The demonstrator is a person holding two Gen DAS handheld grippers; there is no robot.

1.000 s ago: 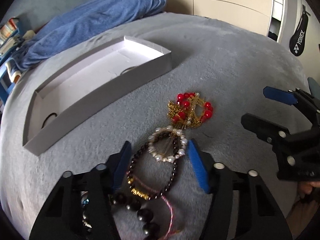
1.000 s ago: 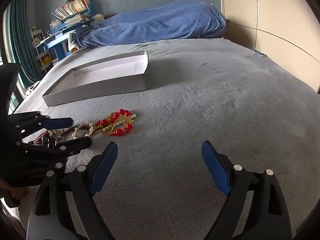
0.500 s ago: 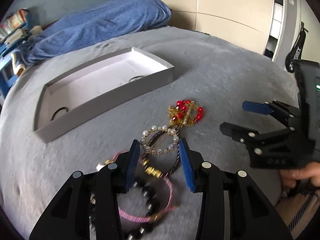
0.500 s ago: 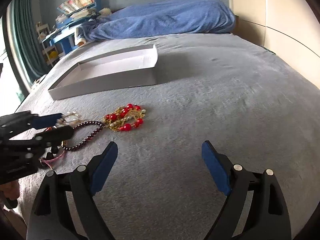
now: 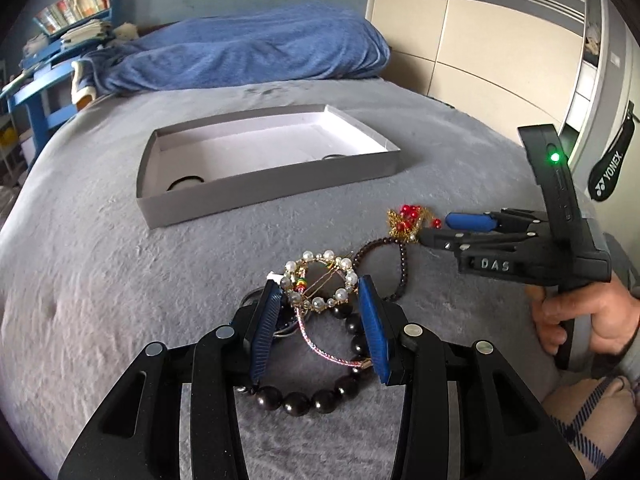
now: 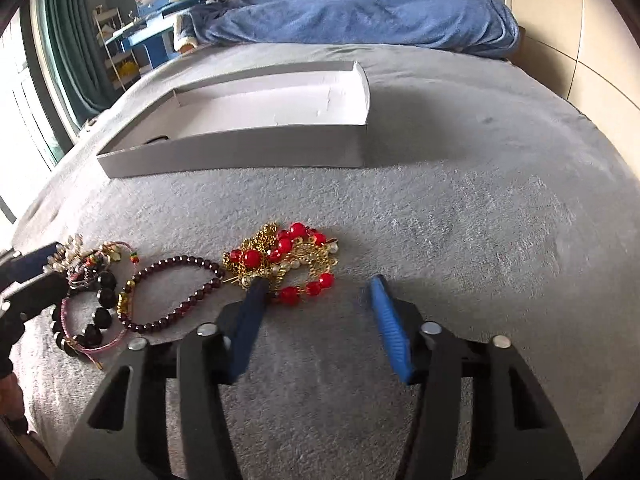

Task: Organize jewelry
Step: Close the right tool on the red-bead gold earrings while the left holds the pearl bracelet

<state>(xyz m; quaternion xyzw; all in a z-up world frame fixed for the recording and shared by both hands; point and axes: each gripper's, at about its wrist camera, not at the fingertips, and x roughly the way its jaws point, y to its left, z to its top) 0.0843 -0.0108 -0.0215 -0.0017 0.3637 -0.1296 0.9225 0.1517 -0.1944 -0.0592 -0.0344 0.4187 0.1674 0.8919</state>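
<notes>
Bracelets [image 6: 172,296] before box [image 6: 240,152] (on bed [image 6: 480,220])

White capital letters reading "YONEX" run along a black racket cover [image 5: 610,172] hanging by the wardrobe at the right edge. Raised letters "DAS" stand on the black body of the right gripper [image 5: 448,229]. No other text is legible.

We look forward along each gripper's fingers, low and close over the grey bed [image 5: 100,280]; both views face the white box [image 5: 272,184] [image 6: 240,152] and share the jewelry pile [image 5: 332,300] [image 6: 168,288].
</notes>
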